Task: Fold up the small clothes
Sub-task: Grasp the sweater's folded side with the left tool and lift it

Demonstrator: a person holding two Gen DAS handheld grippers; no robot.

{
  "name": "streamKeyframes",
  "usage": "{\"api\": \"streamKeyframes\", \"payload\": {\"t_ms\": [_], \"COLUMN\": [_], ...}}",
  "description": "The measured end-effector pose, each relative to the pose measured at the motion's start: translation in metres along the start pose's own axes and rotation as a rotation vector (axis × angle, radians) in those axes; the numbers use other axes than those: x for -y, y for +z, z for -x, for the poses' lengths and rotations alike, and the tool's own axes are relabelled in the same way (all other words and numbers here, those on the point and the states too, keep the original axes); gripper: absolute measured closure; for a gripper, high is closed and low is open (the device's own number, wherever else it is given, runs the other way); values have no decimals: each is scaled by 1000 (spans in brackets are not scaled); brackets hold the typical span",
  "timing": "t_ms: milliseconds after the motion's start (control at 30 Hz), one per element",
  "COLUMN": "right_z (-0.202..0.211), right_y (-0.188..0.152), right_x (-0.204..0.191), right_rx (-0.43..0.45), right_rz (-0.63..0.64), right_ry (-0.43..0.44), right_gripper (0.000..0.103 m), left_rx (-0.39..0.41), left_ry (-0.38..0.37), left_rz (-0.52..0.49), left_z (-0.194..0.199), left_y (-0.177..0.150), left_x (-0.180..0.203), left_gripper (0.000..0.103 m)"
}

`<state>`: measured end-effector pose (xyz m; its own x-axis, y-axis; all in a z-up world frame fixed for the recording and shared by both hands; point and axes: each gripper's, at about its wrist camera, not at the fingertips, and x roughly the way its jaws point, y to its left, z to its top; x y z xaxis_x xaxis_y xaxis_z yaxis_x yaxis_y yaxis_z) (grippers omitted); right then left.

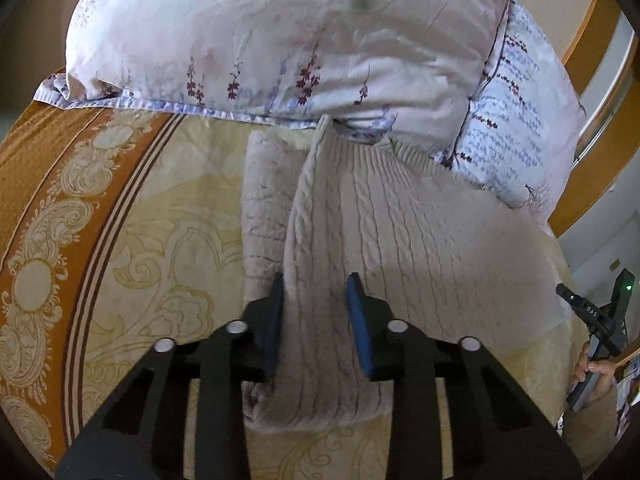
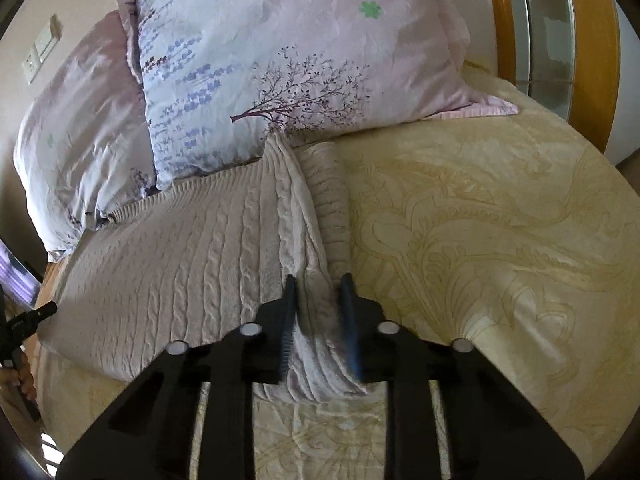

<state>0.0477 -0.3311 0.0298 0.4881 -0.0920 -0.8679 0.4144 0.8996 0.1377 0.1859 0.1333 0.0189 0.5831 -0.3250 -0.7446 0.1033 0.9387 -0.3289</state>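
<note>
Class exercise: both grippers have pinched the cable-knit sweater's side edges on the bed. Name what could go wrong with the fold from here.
1. The left gripper and right gripper each pinch a bunched ridge of the sweater; thick knit may slip out when lifted.
2. The sweater's ribbed end lies against the pillows, so pulling it may drag or snag there.
3. The patterned bedspread might be caught beneath the fingers.

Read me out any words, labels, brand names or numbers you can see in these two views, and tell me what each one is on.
"DAS": white letters on the black body of the right gripper, seen at the edge of the left wrist view.
Nothing else reads: the pillows, the sweater and the wall plate carry no legible text.
</note>
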Motion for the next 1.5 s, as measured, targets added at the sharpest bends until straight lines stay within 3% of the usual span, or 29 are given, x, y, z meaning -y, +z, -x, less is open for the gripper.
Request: {"api": "streamKeyframes", "payload": {"t_ms": [67, 333, 567, 667, 767, 833, 900, 933, 967, 1200, 1367, 1500], "right_z": [5, 38, 17, 16, 21, 29, 36, 37, 36, -8, -30, -42], "right_y": [0, -8, -26, -23, -18, -12, -5, -2, 2, 14, 10, 9], "right_x": [1, -1, 8, 4, -1, -10, -26, -33, -43, -113, -147, -151], "right_rx": [16, 77, -21, -24, -16, 20, 60, 67, 69, -21, -47, -61], "right_rz": [-6, -27, -55, -50, -48, -30, 10, 27, 47, 164, 218, 219], "right_ry": [6, 39, -67, -88, -99, -108, -91, -69, -42, 107, 108, 78], "right_gripper": [91, 95, 95, 95, 90, 82, 70, 63, 62, 62, 62, 62], "left_rx": [-18, -19, -40, -41, -35, -30, -8, 6, 24, 11, -34, -40], "left_ry": [-16, -87, -109, -116, -123, -138, -154, -147, -136, -167, -215, -217], "left_rz": [6, 45, 45, 59, 62, 63, 75, 84, 92, 224, 321, 337], "left_z": [-2, 18, 17, 12, 13, 16, 22, 24, 26, 11, -8, -15], "left_y": [-1, -7, -14, -12, -13, -13, -11, -9, -7, 12, 18, 21], "left_x": [-2, -14, -23, -25, -25, -24, -23, -24, -24, -40, -48, -45], "left_gripper": [95, 96, 96, 94, 89, 81, 53, 44, 35, 32, 32, 32]}}
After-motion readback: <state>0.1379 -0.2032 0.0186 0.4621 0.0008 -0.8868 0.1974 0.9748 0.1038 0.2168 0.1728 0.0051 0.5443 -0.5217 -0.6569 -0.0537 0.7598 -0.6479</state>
